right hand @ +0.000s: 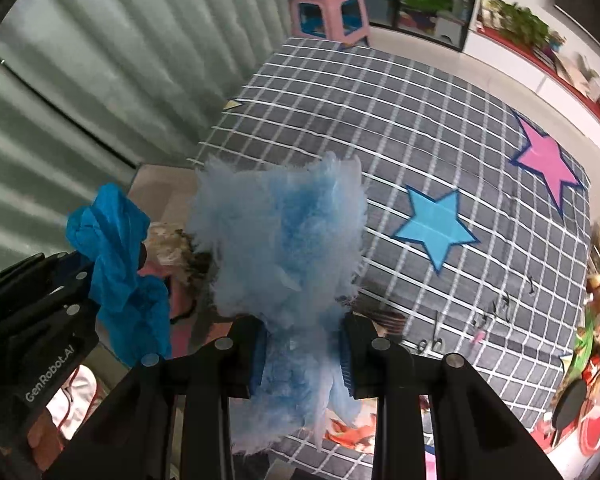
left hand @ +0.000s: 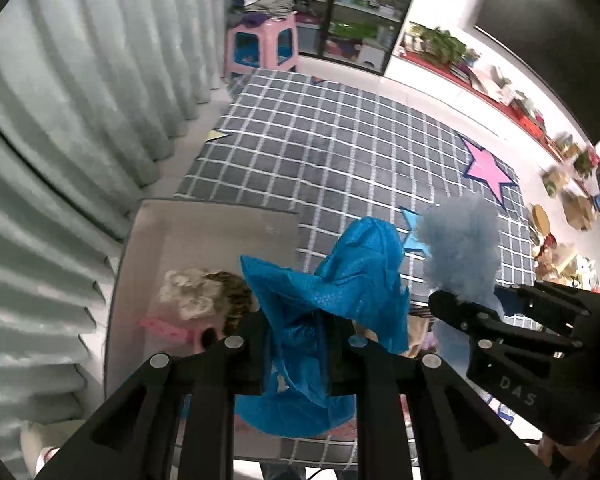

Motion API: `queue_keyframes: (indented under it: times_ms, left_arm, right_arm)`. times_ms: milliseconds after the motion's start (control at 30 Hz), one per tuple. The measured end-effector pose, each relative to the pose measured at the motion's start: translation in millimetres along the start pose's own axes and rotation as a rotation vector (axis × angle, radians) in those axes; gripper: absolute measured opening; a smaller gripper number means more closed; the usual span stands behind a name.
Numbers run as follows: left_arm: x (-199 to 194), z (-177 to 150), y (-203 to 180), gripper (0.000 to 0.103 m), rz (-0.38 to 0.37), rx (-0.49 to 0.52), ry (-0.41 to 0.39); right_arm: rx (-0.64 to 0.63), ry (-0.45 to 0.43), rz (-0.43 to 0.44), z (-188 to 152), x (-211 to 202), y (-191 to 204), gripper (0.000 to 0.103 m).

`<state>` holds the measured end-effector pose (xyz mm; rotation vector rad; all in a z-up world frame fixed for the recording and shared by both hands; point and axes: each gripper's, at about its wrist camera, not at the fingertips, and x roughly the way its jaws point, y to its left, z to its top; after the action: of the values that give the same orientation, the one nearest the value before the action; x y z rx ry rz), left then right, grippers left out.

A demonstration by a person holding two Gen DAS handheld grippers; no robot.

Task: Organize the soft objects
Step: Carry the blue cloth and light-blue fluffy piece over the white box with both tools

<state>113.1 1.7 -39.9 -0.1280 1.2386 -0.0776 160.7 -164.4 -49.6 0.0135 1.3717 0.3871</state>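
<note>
My left gripper [left hand: 296, 344] is shut on a crumpled bright blue cloth [left hand: 340, 280] and holds it in the air over the right edge of a cardboard box [left hand: 220, 232]. My right gripper [right hand: 302, 354] is shut on a fluffy light blue plush piece [right hand: 284, 240], held up just right of the left gripper. The plush also shows in the left wrist view [left hand: 460, 244], and the blue cloth shows in the right wrist view [right hand: 116, 256]. A beige and brown fluffy item [left hand: 204, 292] and something pink [left hand: 164, 328] lie inside the box.
A grey checked mat [right hand: 400, 128] with a pink star [right hand: 548, 160] and a blue star [right hand: 436, 224] covers the floor. Curtains [left hand: 60, 120] hang on the left. A pink stool [left hand: 260, 46] stands at the back. Cluttered shelves [left hand: 540, 120] run along the right wall.
</note>
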Motion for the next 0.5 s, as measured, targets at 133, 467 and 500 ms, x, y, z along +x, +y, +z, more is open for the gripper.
queue_keyframes:
  times_ms: [133, 467, 500]
  left_arm:
    - [3, -7, 26, 0.019, 0.017, -0.037, 0.01]
    - [16, -27, 82, 0.019, 0.056, -0.107, 0.05]
    - [17, -29, 86, 0.019, 0.057, -0.115, 0.055]
  right_arm:
    - [-0.033, 0.007, 0.011, 4, 7, 24, 0.032]
    - [-0.095, 0.047, 0.05, 15, 30, 83, 0.032]
    - [-0.098, 0.053, 0.054, 16, 33, 89, 0.032]
